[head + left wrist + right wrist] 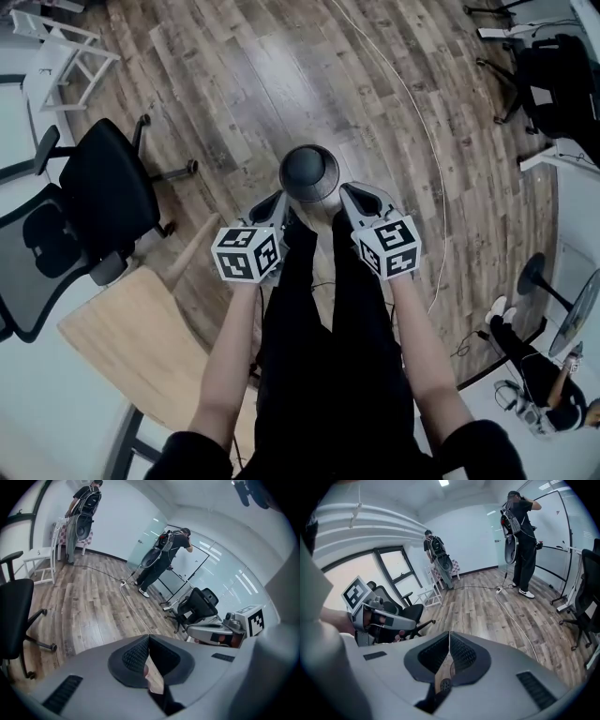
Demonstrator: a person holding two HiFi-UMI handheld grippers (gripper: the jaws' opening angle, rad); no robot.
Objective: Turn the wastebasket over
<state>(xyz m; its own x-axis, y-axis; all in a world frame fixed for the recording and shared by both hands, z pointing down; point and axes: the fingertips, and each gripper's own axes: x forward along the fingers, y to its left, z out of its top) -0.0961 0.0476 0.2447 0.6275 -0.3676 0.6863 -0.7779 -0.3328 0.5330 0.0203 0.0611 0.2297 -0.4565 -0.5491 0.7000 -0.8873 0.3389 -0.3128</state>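
- Presently wastebasket (309, 173) stands on end on floor (234, 84), axis vertical, just ahead of both jaw tips.
- Flanking it evenly: left gripper (281, 199) and right gripper (345, 191), neither nearer.
- Both jaws clenched tight, holding nothing.

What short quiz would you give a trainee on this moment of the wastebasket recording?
1. True or false: the left gripper is clamped on the wastebasket.
2. Multiple choice: the wastebasket stands on A) the wooden table, B) the wood floor, C) the office chair.
3. Fill in: the jaws of the right gripper are ___, with nothing held between them.
Key: 1 false, its jaws are together and empty; 2 B; 3 shut.
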